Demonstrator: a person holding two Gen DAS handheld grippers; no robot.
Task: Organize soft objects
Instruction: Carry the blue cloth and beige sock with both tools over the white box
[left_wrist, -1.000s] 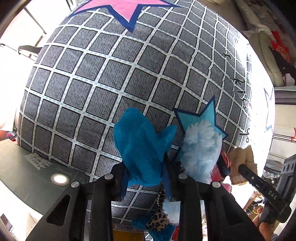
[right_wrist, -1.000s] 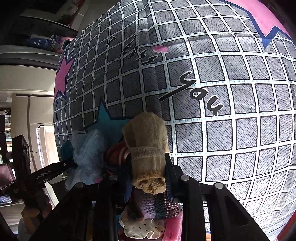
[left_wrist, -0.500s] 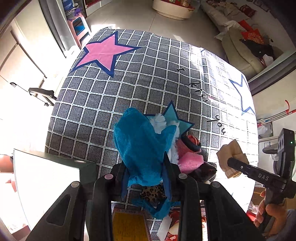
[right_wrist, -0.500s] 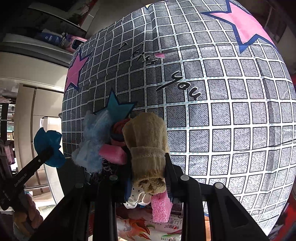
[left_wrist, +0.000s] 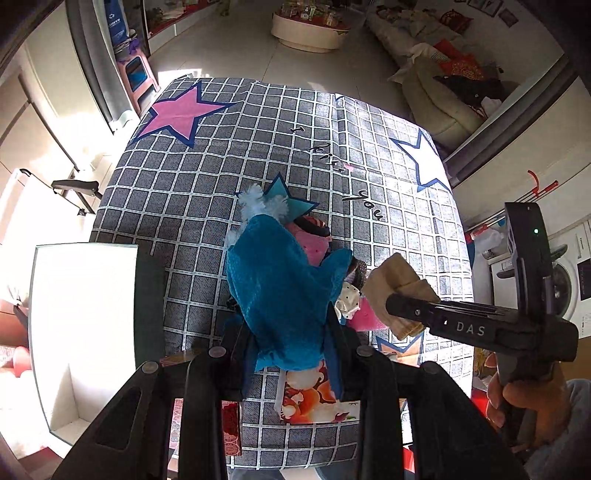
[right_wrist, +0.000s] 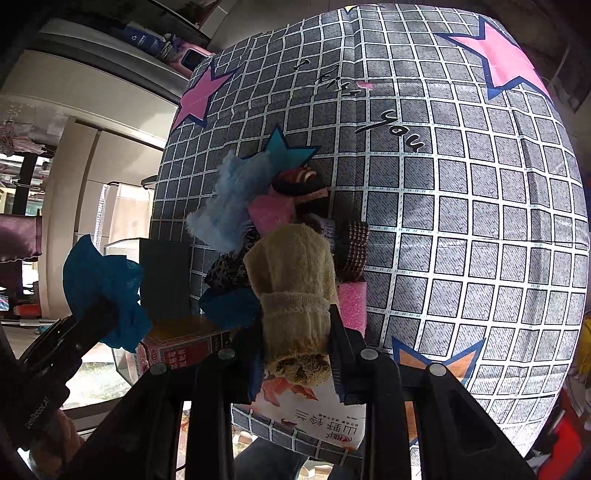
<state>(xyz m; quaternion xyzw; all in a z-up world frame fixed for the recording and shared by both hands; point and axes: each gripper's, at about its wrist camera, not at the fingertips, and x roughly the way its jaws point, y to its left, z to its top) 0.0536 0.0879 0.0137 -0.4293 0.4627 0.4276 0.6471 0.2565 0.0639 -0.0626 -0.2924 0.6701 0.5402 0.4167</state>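
My left gripper (left_wrist: 290, 325) is shut on a teal fuzzy cloth (left_wrist: 280, 288), held high above the bed. The same teal cloth (right_wrist: 103, 291) shows at the left of the right wrist view. My right gripper (right_wrist: 295, 325) is shut on a rolled tan sock (right_wrist: 291, 280), which also appears as a tan sock (left_wrist: 399, 291) at the right of the left wrist view. Below both lies a pile of soft things on the grey checked bedspread (left_wrist: 192, 192): a light blue fluffy piece (right_wrist: 236, 206), a pink sponge (right_wrist: 271, 214), a striped dark sock (right_wrist: 303, 181) and a leopard-print piece (right_wrist: 229, 269).
An open white box (left_wrist: 85, 321) stands at the bed's left edge. A printed bag (right_wrist: 314, 417) and a red carton (right_wrist: 181, 350) lie at the near edge. A person's hand (left_wrist: 524, 406) holds the right gripper's handle. A pink stool (left_wrist: 136, 77) stands beyond the bed.
Both grippers have risen well above the bed with their cloths still gripped, so the whole bedspread and the pile now show. The white box has come into view at the left.
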